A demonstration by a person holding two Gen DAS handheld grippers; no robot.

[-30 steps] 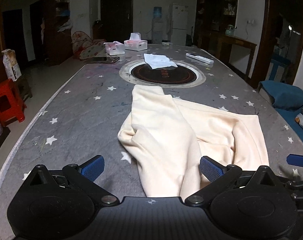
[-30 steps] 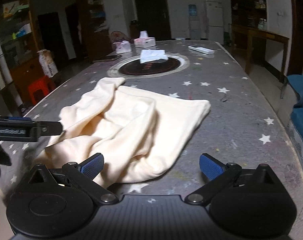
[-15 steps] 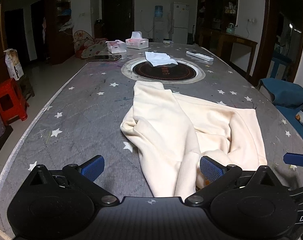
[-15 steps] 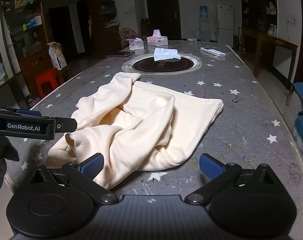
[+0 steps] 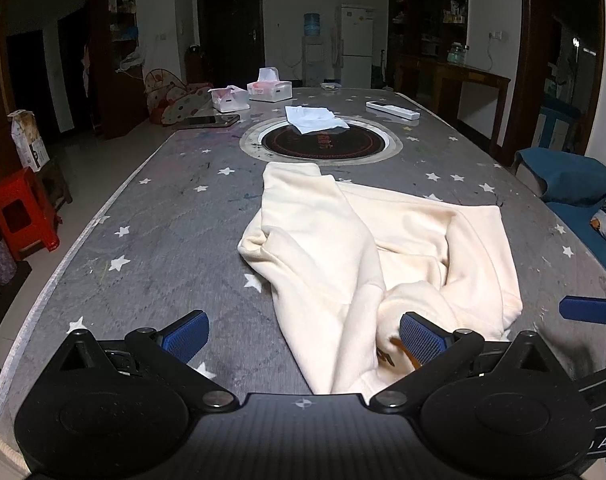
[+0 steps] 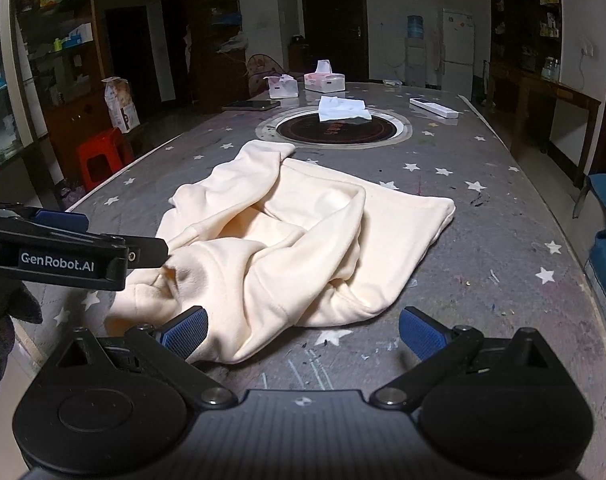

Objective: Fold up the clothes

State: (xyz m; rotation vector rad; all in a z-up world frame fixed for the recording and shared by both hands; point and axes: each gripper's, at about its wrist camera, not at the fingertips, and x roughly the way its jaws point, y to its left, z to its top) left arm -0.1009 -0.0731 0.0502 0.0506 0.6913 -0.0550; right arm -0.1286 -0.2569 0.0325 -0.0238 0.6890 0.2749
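I find both my left tongs (image 5: 303, 338) and right tongs (image 6: 301, 330) spread wide and empty over the rumpled cream fleece garment (image 6: 303, 236) lying unfolded on the star-patterned grey desk (image 6: 483, 248) just ahead; I would grip opposite edges and pull flat.

The sweatshirt (image 5: 367, 264) lies on the table (image 5: 175, 216), before the round hotplate (image 5: 321, 144). A tissue (image 5: 313, 118) rests on the hotplate's far edge. Behind it to the left stand 2 tissue boxes (image 5: 269, 89); a phone (image 5: 211, 121) lies left, a remote (image 5: 392, 109) right.
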